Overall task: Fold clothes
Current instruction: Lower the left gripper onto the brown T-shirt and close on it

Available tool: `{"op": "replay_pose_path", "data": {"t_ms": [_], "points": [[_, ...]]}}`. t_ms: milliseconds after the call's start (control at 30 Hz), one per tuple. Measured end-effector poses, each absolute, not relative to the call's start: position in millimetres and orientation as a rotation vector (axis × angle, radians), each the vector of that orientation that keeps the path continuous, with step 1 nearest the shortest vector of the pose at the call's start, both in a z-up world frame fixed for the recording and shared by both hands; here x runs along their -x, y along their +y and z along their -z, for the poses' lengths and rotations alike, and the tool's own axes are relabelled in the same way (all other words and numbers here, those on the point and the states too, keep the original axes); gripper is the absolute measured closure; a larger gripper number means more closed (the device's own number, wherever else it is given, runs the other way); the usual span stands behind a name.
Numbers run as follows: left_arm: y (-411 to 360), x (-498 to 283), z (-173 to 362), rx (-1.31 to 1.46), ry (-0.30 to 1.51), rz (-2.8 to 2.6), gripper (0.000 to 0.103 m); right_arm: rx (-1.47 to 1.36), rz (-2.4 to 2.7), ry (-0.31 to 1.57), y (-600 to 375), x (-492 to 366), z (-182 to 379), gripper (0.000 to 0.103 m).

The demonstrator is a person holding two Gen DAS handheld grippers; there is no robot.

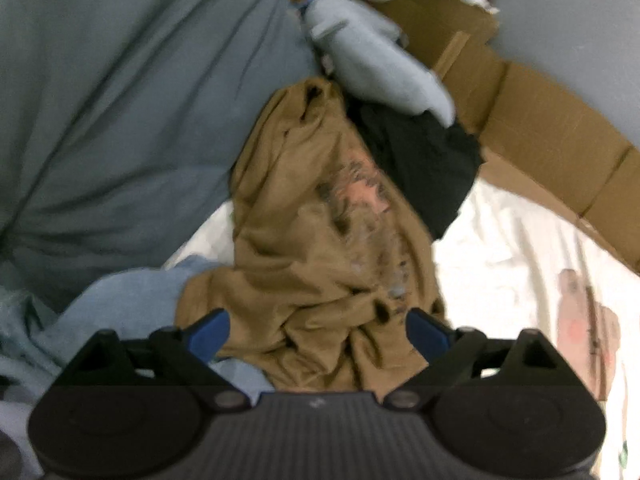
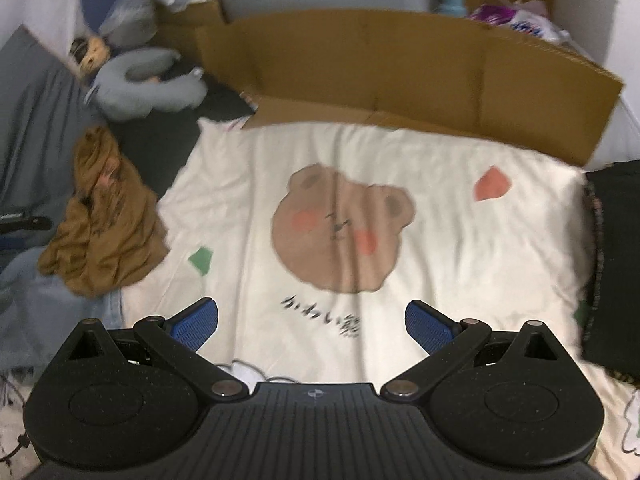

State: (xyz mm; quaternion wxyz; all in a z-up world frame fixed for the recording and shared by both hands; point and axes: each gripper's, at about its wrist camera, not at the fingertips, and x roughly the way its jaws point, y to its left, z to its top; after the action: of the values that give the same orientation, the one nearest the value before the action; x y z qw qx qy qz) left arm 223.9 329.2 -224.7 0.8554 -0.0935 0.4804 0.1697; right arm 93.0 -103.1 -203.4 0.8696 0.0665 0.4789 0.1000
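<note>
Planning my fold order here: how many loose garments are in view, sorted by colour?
Brown: 1, the crumpled brown shirt with a print
Black: 2, a black garment by the brown one and a black piece at the right edge
Light blue denim: 1, the denim garment at lower left
Total: 4

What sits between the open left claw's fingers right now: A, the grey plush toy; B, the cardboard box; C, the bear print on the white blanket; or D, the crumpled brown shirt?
D: in the left wrist view the brown shirt lies bunched between the spread fingers of the left claw, while the bear print faces the right claw.
</note>
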Motion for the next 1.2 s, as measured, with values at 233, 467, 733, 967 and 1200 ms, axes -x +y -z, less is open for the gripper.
{"op": "replay_pose_path", "data": {"t_ms": [233, 467, 733, 967, 1200], "points": [[326, -209, 256, 0.256, 1.002, -0.357, 0.007, -0.142, -0.302, 1.008, -74, -100, 229, 0.001], [320, -201, 274, 0.290, 0.982, -0.325, 0.007, -0.156, -0.409, 0.970, -37, -115, 262, 0.007], [321, -197, 297, 0.297, 0.976, -0.334, 0.018, -0.189, -0.521, 0.987, 23, -141, 308, 0.018], [325, -201, 313, 0.282, 0.961, -0.340, 0.017, -0.203, -0.603, 1.003, 71, -164, 333, 0.024], [344, -203, 318, 0.396, 0.927, -0.366, 0.044, -0.322, -0.582, 1.052, 100, -186, 359, 0.039]]}}
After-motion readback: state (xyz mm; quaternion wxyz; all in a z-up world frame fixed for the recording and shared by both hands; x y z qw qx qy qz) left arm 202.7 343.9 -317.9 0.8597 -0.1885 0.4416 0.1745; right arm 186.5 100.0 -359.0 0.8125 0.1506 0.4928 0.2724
